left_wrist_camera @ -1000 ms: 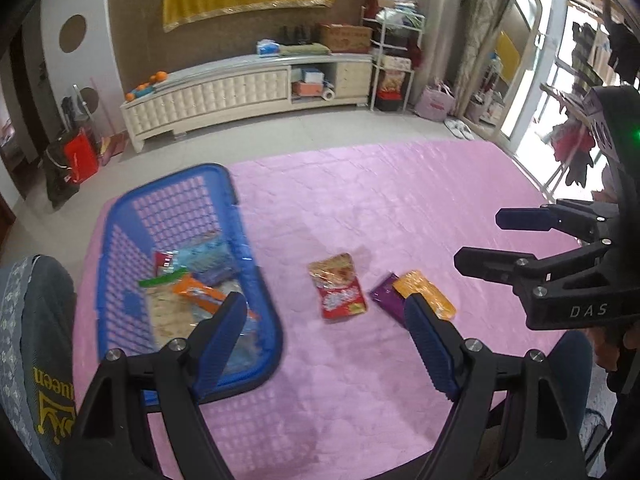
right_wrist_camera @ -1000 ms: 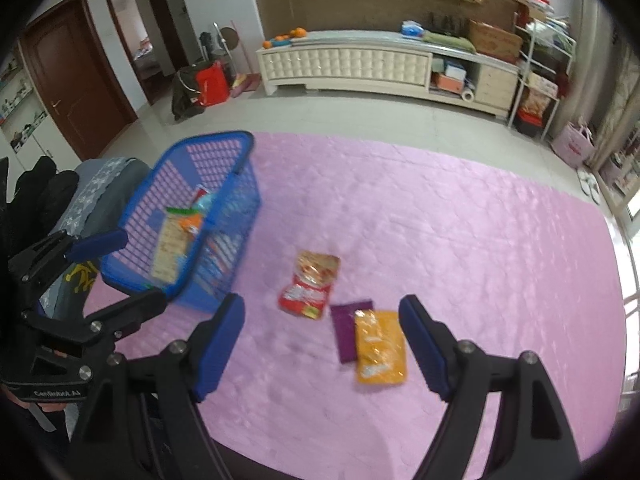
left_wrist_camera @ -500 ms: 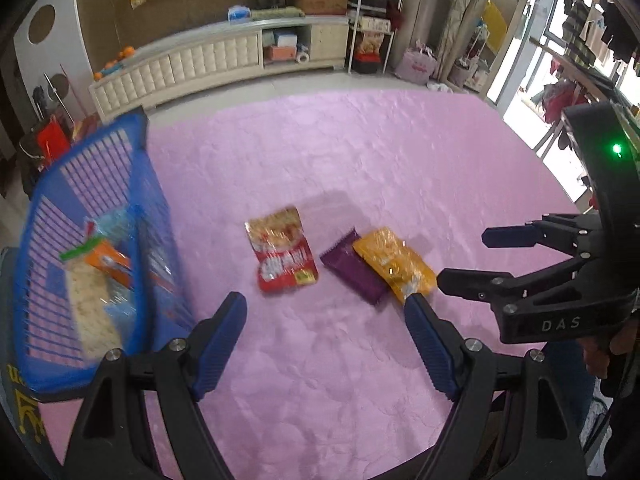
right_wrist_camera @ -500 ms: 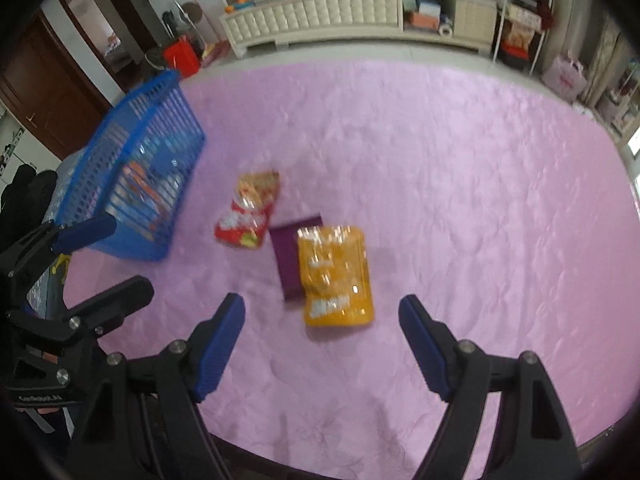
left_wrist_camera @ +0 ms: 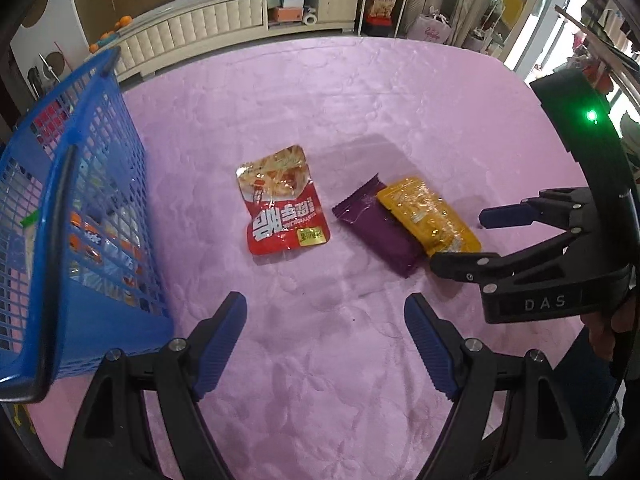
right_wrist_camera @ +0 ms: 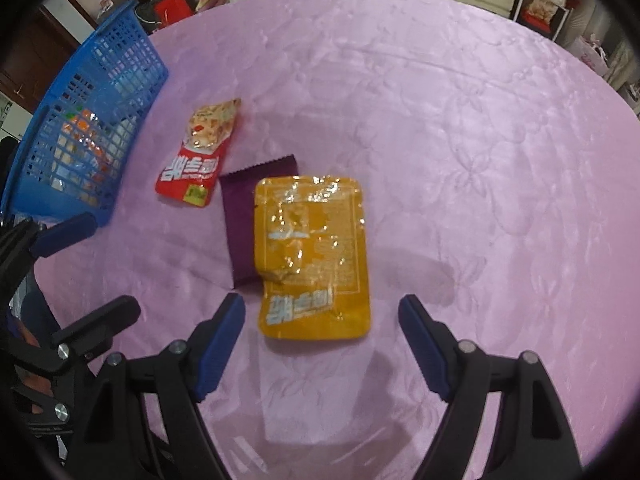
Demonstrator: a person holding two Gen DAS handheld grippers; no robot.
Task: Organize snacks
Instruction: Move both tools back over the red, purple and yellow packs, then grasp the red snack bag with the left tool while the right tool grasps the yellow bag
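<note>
Three snack packets lie on the pink cloth: a red one (left_wrist_camera: 282, 204) (right_wrist_camera: 198, 160), a purple one (left_wrist_camera: 376, 226) (right_wrist_camera: 242, 208) and an orange one (left_wrist_camera: 428, 216) (right_wrist_camera: 314, 252) that overlaps the purple one's edge. A blue basket (left_wrist_camera: 76, 216) (right_wrist_camera: 86, 120) with several packets inside stands at the left. My left gripper (left_wrist_camera: 326, 338) is open and empty, just short of the red and purple packets. My right gripper (right_wrist_camera: 322, 338) is open and empty, low over the orange packet's near edge; it also shows in the left wrist view (left_wrist_camera: 476, 236).
The pink cloth (left_wrist_camera: 320, 100) covers the round table, whose edge curves along the right and far sides. Beyond it stand a white cabinet (left_wrist_camera: 224, 16) and shelves with boxes. The left gripper shows at the left of the right wrist view (right_wrist_camera: 84, 268).
Both grippers have moved down and forward toward the loose packets. The basket has slid to the left of both views, and the orange packet now fills the middle of the right wrist view.
</note>
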